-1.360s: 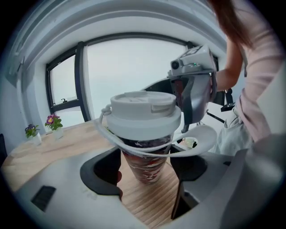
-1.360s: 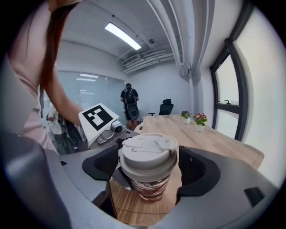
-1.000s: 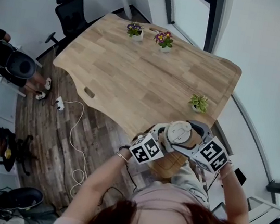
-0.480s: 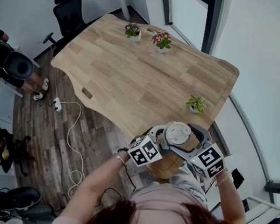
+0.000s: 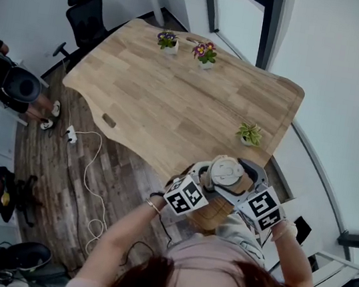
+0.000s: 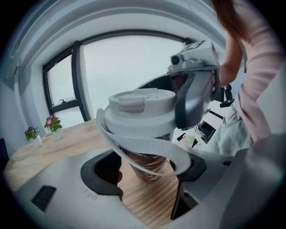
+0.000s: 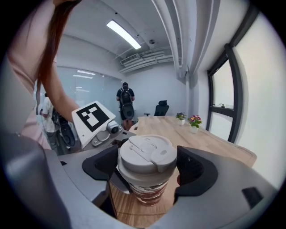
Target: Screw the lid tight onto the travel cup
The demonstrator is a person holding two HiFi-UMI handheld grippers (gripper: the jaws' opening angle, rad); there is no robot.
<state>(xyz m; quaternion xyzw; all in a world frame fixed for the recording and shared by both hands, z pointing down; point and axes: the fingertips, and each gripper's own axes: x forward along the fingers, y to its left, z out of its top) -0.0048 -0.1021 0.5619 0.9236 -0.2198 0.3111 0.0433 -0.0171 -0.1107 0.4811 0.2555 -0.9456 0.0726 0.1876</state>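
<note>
The travel cup [image 5: 218,206] is held over the near edge of the wooden table [image 5: 173,98], its white lid [image 5: 227,171] on top. My left gripper [image 5: 206,181] is shut on the cup's patterned body [image 6: 145,167], low between its pads. A white strap [image 6: 143,145] loops round the cup under the lid [image 6: 142,112]. My right gripper [image 5: 243,176] is shut on the lid [image 7: 146,159], and one of its fingers [image 6: 192,103] presses the lid's side in the left gripper view. The cup stands upright in the right gripper view.
Two flowering pots [image 5: 167,39] [image 5: 205,52] stand at the table's far edge and a small green plant [image 5: 250,133] near its right side. An office chair [image 5: 85,13] stands beyond the table. A person [image 5: 7,78] stands at the left, with a cable [image 5: 94,173] on the floor.
The right gripper's marker cube has swung a little toward me around the lid. The cup and left gripper stay almost where they were.
</note>
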